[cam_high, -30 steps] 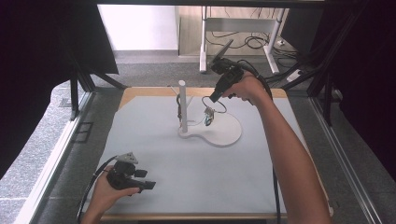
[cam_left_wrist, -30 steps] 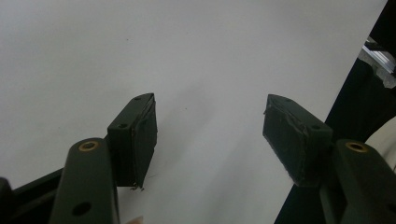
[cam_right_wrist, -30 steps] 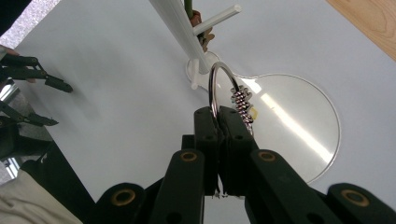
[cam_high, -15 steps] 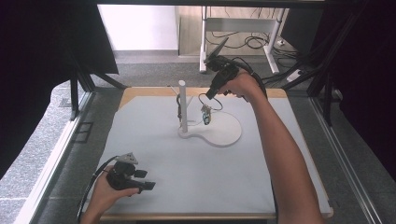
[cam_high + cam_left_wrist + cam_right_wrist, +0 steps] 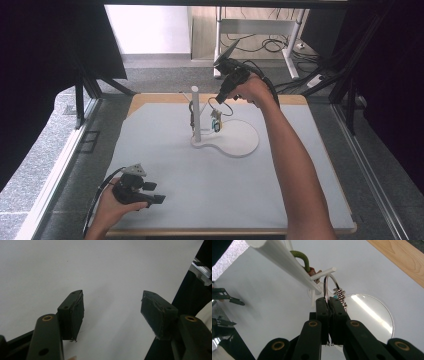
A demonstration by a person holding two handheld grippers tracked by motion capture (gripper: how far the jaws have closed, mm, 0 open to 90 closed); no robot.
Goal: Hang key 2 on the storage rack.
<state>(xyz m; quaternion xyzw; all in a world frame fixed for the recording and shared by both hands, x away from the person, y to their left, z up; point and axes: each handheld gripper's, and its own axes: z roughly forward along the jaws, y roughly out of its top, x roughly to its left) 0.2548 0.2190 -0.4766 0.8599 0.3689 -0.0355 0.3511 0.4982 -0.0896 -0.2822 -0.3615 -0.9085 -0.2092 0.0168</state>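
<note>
A white stand with an upright pole [image 5: 195,112] and a round base [image 5: 240,142] stands at the table's far middle. My right gripper [image 5: 219,101] is just right of the pole, shut on a metal key ring [image 5: 329,286] from which a small charm [image 5: 216,123] hangs. In the right gripper view the ring sits right beside the tip of a white side peg [image 5: 324,273], and I cannot tell if they touch. A green loop [image 5: 302,258] hangs on the pole's other side. My left gripper [image 5: 150,192] rests open at the front left, with only white mat between its fingers [image 5: 72,312].
A grey-white mat [image 5: 175,165] covers the wooden table [image 5: 300,99]. Dark frame posts [image 5: 79,97] stand at both sides. Desk legs and cables [image 5: 272,45] lie on the floor beyond the far edge.
My right gripper has carried the key ring a little to the left, closer to the pole. The left gripper has stayed where it was.
</note>
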